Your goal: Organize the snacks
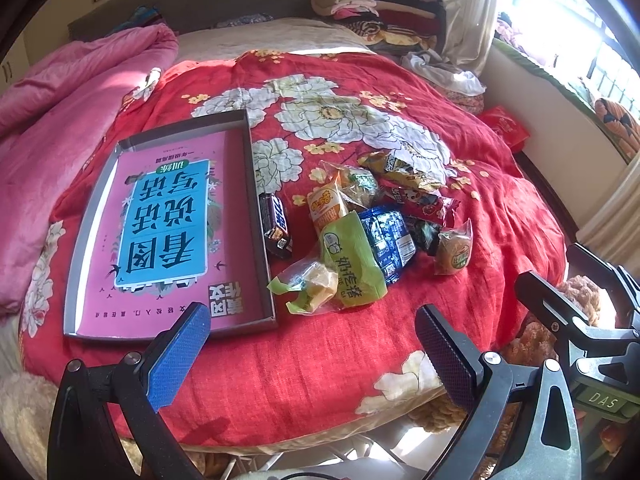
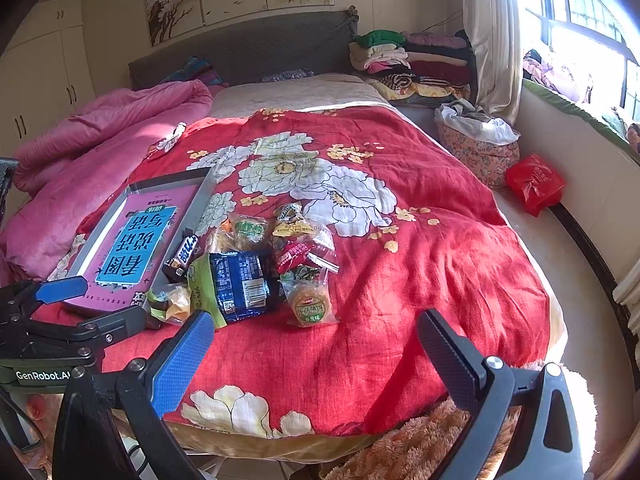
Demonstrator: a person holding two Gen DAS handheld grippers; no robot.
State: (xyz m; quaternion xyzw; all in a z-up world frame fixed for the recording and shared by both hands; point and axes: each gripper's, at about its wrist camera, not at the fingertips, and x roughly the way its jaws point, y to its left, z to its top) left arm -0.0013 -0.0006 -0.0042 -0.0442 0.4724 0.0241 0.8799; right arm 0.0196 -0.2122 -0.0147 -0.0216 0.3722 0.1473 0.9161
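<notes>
On the red floral bedspread [image 1: 400, 344], near the foot of the bed, a loose heap of wrapped snacks [image 1: 368, 232] lies just to the right of a shallow grey box tray [image 1: 262, 240] whose bottom is covered by a pink and blue booklet [image 1: 168, 220]. A dark chocolate bar [image 1: 275, 222] rests against the tray's right wall, outside it. In the heap, a green packet [image 1: 354, 268] and a dark blue packet [image 1: 386, 238] overlap, an orange-yellow packet [image 1: 326, 204] sits behind them, a red wrapper [image 1: 428, 200] lies further right, and a round cake in clear wrap [image 1: 454, 252] sits at the right edge — none of the snacks is in the tray. The left gripper [image 1: 312, 356] hovers above the near edge of the bedspread with its jaws spread wide and nothing between them. The right gripper [image 2: 316, 356] hangs beside it in much the same pose — jaws wide apart, empty — with the round cake and blue packet just ahead of its fingers. A rumpled pink quilt [image 2: 100, 140] lies to the left of the bedspread, folded clothes [image 2: 412, 64] are stacked by the headboard, and a red bag [image 2: 534, 184] sits near the window wall.
</notes>
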